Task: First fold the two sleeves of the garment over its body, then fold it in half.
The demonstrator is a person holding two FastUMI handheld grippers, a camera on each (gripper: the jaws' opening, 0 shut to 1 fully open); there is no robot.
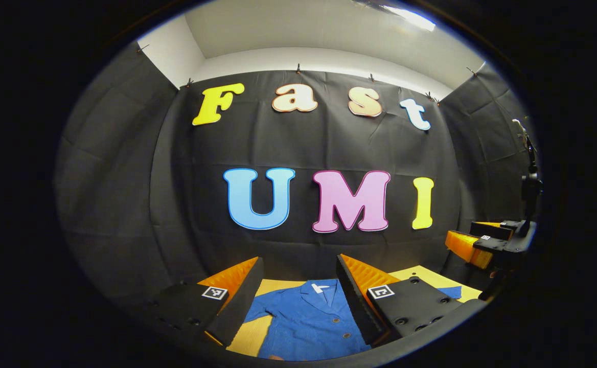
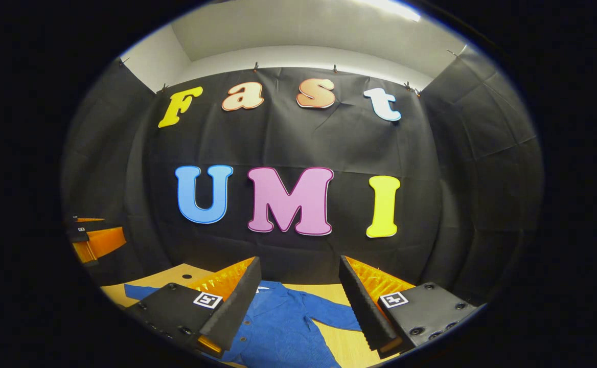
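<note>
One blue garment lies flat on the worktop at 6 o'clock. Two claws, left claw and right claw, both hover apart, empty. The left gripper view catches the right claw at 3 o'clock.

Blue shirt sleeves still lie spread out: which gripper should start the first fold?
Right, marginally: its open gripper frames a spread sleeve of the blue shirt; the left gripper frames the collar.

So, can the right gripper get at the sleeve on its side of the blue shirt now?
Probably yes: the right gripper is open above the blue shirt, and the sleeve lies flat on the table with nothing over it.
</note>
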